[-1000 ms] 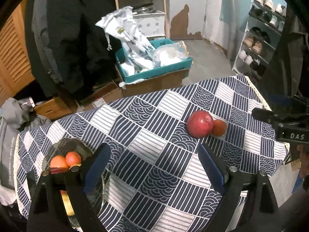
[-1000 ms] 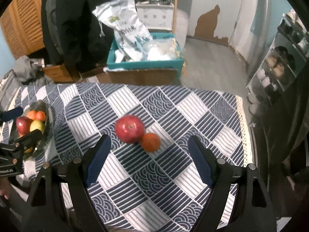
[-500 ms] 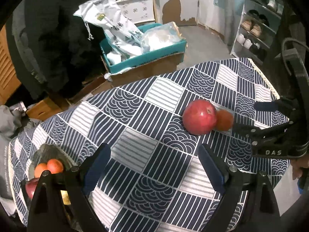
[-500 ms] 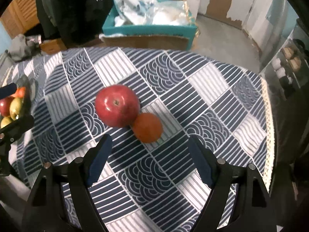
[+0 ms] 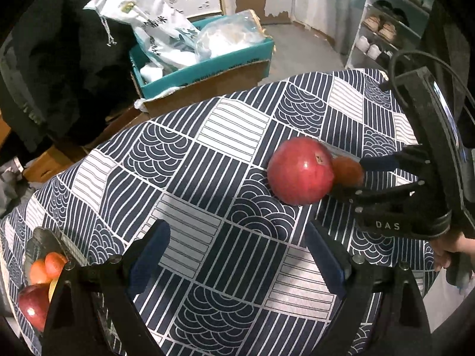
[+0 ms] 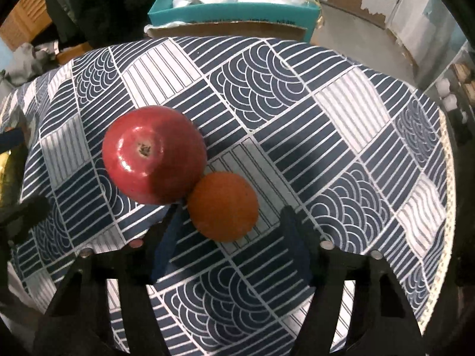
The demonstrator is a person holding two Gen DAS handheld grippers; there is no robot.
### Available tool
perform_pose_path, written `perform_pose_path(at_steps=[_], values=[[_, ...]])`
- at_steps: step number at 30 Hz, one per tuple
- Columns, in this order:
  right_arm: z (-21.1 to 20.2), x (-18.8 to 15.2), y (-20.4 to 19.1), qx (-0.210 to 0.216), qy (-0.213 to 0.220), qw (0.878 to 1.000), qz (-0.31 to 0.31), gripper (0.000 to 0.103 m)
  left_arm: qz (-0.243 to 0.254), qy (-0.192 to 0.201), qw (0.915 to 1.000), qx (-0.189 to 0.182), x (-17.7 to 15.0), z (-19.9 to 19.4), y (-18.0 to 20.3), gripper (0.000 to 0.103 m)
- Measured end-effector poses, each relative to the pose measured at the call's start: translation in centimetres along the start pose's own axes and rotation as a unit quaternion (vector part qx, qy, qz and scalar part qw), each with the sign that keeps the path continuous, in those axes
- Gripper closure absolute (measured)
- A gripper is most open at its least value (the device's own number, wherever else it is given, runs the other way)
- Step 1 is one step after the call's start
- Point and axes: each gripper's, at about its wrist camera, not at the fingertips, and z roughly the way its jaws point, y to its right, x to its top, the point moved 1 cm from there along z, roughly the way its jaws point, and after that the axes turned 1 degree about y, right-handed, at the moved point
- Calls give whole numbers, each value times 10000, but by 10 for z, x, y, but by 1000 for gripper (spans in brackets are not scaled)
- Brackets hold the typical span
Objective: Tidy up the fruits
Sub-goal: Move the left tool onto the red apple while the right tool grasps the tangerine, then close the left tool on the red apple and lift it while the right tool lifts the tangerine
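A large red apple (image 5: 299, 172) (image 6: 154, 154) rests on the patterned tablecloth (image 5: 207, 160), touching a small orange (image 5: 346, 170) (image 6: 222, 206). My right gripper (image 6: 231, 218) (image 5: 357, 178) points down over the orange. Its jaws are closing, the orange lies between them, and a thin gap shows on each side. My left gripper (image 5: 236, 231) stands open above bare cloth, near and left of the apple, with nothing between its fingers. A glass bowl (image 5: 38, 237) at the table's left end holds two small oranges (image 5: 47, 267), a red apple (image 5: 32, 305) and a yellow fruit.
Beyond the table's far edge sits a teal box (image 5: 207, 65) stuffed with plastic bags. A dark coat (image 5: 59, 59) hangs at the left and a shoe rack (image 5: 386, 29) stands at the right. The lace-trimmed table edge (image 6: 445, 178) is close on the right. A hand (image 5: 448, 249) holds the right gripper.
Both grippers have come down closer to the table. The right gripper's jaws have narrowed and now straddle the orange. The left gripper's jaws stay as wide as before.
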Motion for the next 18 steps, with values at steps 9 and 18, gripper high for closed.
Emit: perform_pose_path(at_steps=[9, 18], values=[[8, 0, 3, 275, 46, 9996, 55, 56, 62, -49, 9997, -212, 8, 9, 10, 10], [-13, -8, 32, 8, 263, 9982, 532, 57, 176, -121, 9992, -345, 18, 22, 31, 10]])
